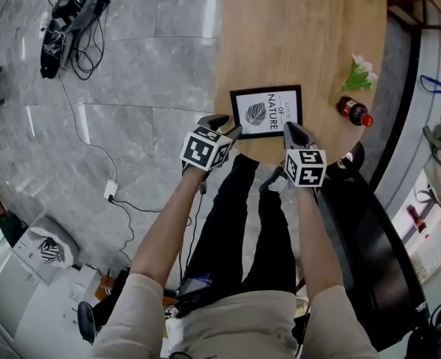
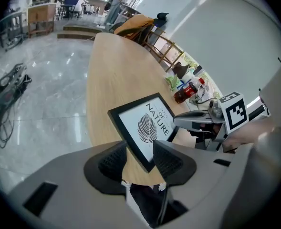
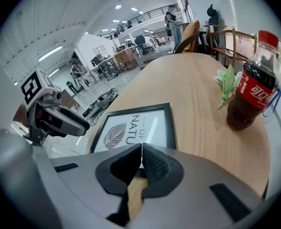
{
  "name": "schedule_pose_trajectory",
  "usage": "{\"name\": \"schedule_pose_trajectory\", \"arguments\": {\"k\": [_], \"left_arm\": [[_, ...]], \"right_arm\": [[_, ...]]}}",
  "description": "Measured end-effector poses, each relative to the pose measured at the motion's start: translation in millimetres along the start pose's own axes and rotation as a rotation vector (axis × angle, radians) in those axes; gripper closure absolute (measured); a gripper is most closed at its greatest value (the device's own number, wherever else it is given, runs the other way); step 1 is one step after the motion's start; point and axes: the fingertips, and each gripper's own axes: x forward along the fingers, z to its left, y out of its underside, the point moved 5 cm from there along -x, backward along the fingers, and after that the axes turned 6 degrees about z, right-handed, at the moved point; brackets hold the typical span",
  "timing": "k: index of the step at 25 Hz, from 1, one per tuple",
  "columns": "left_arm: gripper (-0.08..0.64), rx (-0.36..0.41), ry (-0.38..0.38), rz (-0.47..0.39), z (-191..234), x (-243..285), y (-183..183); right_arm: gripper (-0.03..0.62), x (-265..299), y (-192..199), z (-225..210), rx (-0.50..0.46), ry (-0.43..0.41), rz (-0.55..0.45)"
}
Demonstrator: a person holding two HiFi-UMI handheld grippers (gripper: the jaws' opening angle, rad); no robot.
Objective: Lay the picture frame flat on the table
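Black-edged picture frame point(image 1: 266, 111) with its leaf print looks to me to be lying flat, face up, on the wooden table point(image 1: 302, 36), close to the rounded near edge. My left gripper point(image 1: 227, 128) has its jaws spread, and the frame's near-left corner sits in the gap; I can't tell whether either pad touches it. My right gripper point(image 1: 291, 133) is clenched on nothing, tips near the frame's near-right corner. The cola bottle point(image 1: 355, 112) stands off to the right, apart from the frame. My worry is the edge: if a left pad catches that corner as I pull away, the frame could slide towards me and tip off
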Motion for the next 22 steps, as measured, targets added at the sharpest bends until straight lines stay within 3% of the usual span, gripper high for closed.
{"name": "schedule_pose_trajectory", "arguments": {"k": [5, 12, 18, 22], "left_arm": [[0.380, 0.009, -0.021, -0.073, -39.2, -38.6, 12.6], [0.380, 0.042, -0.100, -0.203, -107.5, -127.2, 27.3], [0.380, 0.000, -0.164, -0.278, -191.5, -198.5, 71.8], [0.380, -0.043, -0.191, -0.397, -248.1, -244.4, 92.9]], "right_arm": [[0.560, -54.0, 5.5, 20.8, -0.064, -0.010, -0.010], [0.560, -165.7, 8.8, 60.8, -0.060, -0.032, -0.089], [0.560, -265.5, 18.8, 91.5, 0.017, -0.072, -0.144], [0.560, -330.8, 24.9, 112.0, -0.016, -0.117, -0.204]]}}
